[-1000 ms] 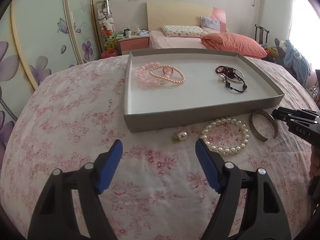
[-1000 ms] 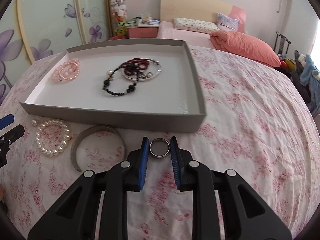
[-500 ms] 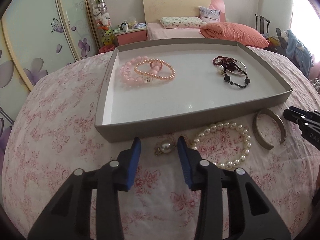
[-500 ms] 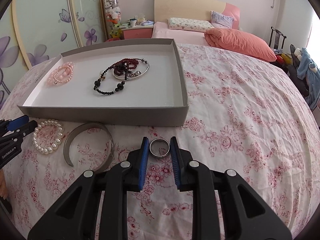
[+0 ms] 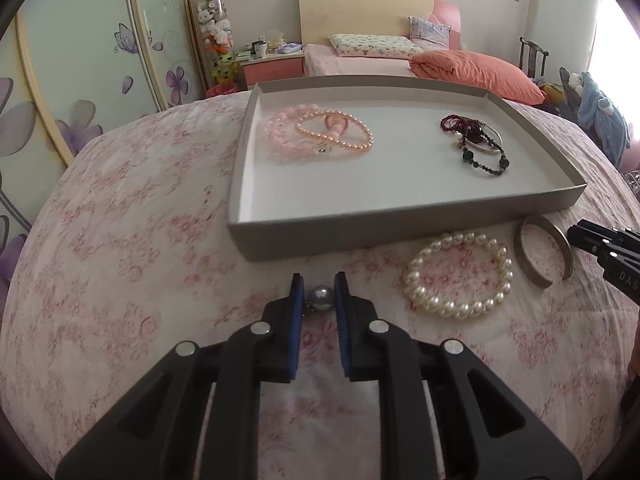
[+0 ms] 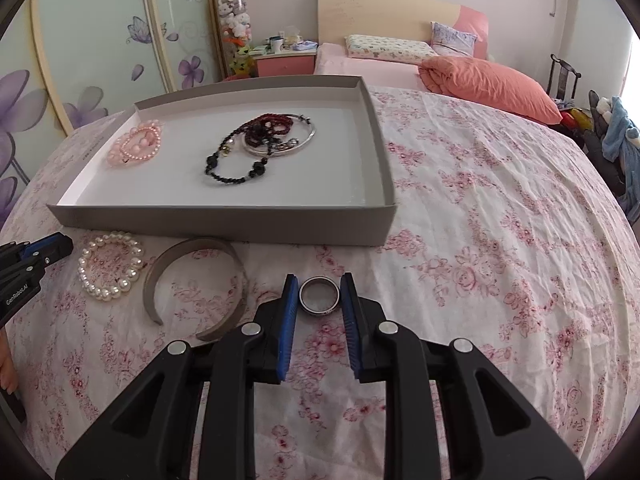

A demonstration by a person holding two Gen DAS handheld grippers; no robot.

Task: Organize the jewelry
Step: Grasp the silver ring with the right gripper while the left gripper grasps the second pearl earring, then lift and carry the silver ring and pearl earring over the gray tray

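Pinching small pieces off the flowered bedspread is the step in hand, judging by both views. Low in the centre of the left wrist view, the left gripper has its blue pads closed nearly together on a pearl pendant, which sits between the tips just below the grey tray. Whether the pads truly bear on the pearl or only flank it is hard to tell. In the right wrist view the right gripper stands at lower centre, its jaws narrowed onto a metal ring, both pads touching the band.

Inside the tray, pink bead bracelets lie at its upper left, and a dark bead strand tangled with a silver bangle at its upper right. On the cloth just in front of the tray wall rest a white pearl bracelet and, beside it toward the right edge, an open metal cuff.

Next, each held piece likely needs lifting clear of the cloth and over the near tray wall, then setting down on bare tray floor away from the existing clusters. The pearl is round and may roll or slip from the pads.
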